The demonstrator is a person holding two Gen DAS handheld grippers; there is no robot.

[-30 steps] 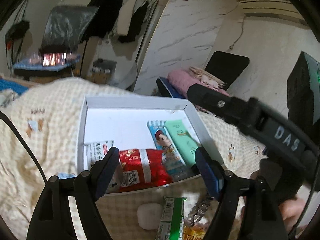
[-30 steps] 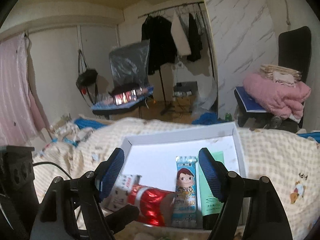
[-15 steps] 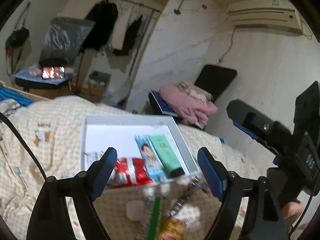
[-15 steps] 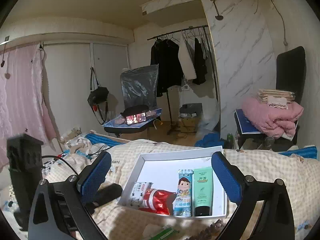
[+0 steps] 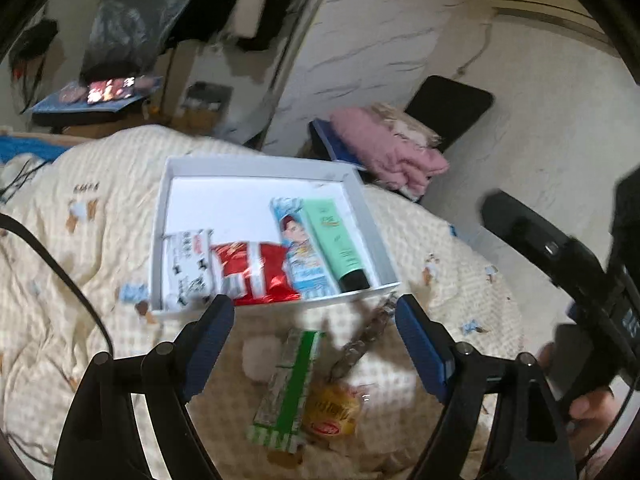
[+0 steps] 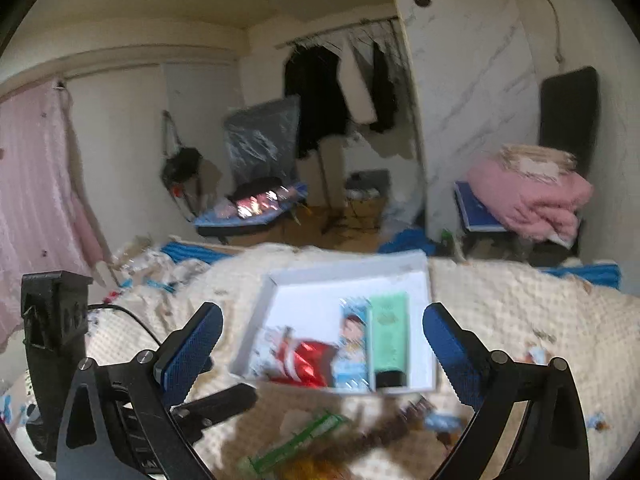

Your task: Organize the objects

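A: Left wrist view is showing the left claw (image 5: 314,336) standing released over the quilted bed (image 5: 80,240), nothing between its pads. Inside the white box (image 5: 256,172) are lying a white packet (image 5: 186,264), a red packet (image 5: 254,268), a blue cartoon packet (image 5: 298,256) and a green tube (image 5: 336,240).

B: Right wrist view is showing the right claw (image 6: 322,356) gaping wide and empty, its jaws having just been opening.

A: Mine alone is showing a white pad (image 5: 262,358), a yellow snack (image 5: 332,410) and a hand (image 5: 592,408). Green-striped pack (image 5: 290,388) is lying outside the box.

B: Mine is blurring those, but showing a pink curtain (image 6: 32,200).
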